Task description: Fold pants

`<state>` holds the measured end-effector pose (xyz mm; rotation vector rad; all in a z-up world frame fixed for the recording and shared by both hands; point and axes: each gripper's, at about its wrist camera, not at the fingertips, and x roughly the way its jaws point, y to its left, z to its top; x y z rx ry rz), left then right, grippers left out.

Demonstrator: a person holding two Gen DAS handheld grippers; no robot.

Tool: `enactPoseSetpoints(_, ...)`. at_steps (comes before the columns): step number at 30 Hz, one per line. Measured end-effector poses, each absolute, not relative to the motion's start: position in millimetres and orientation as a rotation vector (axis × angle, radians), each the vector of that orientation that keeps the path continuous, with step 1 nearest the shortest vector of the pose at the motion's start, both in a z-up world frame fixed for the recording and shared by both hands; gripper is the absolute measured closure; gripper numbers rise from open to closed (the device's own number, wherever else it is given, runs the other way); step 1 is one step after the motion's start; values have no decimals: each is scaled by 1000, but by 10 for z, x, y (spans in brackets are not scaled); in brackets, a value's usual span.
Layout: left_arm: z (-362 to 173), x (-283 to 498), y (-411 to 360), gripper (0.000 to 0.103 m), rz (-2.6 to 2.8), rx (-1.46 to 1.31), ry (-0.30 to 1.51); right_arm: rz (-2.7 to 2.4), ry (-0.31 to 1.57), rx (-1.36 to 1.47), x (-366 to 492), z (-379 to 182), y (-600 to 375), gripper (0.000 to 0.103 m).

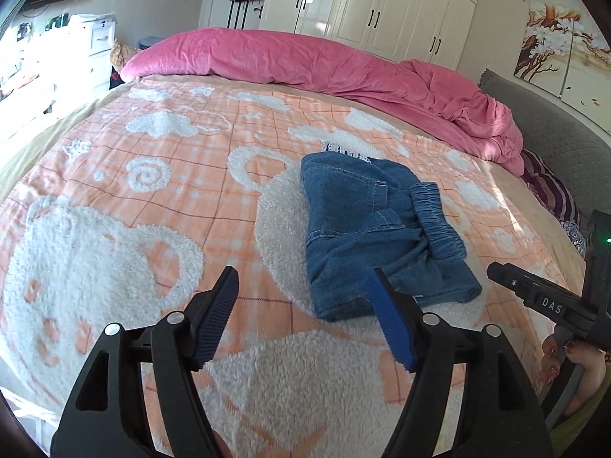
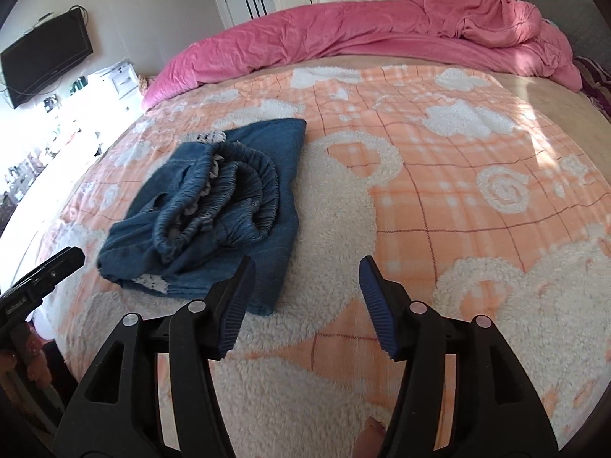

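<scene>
Both the left claw and right claw hang wide open, gripping nothing, just beside the folded pants on the bed.

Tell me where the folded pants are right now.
The denim pants lie on the orange plaid blanket, right of centre in the left wrist view, just beyond the open left gripper.

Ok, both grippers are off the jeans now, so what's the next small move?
Probably tidy once: the jeans lie folded on the blanket, but the elastic waistband bunches loosely on top. Both the left gripper and right gripper are open and empty, so I'd press that waistband flat with the right one.
</scene>
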<state>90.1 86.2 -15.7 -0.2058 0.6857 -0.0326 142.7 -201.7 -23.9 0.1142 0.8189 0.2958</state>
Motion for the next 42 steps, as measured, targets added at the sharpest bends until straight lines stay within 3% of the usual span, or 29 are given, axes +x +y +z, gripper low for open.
enactPoseSetpoints(3, -39, 787, 835, 20, -28, -186, 663, 287, 773, 113, 1309, -108, -2028, 34)
enactPoseSetpoints(15, 283, 419, 744, 5, -12, -143, 604, 291, 622, 80, 835, 378, -2058, 12)
enactPoseSetpoints(30, 363, -41, 581, 5, -33, -148, 572, 319, 548, 68, 351, 674, -2065, 9)
enactPoseSetpoints(42, 163, -222, 447, 5, -34, -126, 604, 324, 570, 56, 120, 552, -2090, 9)
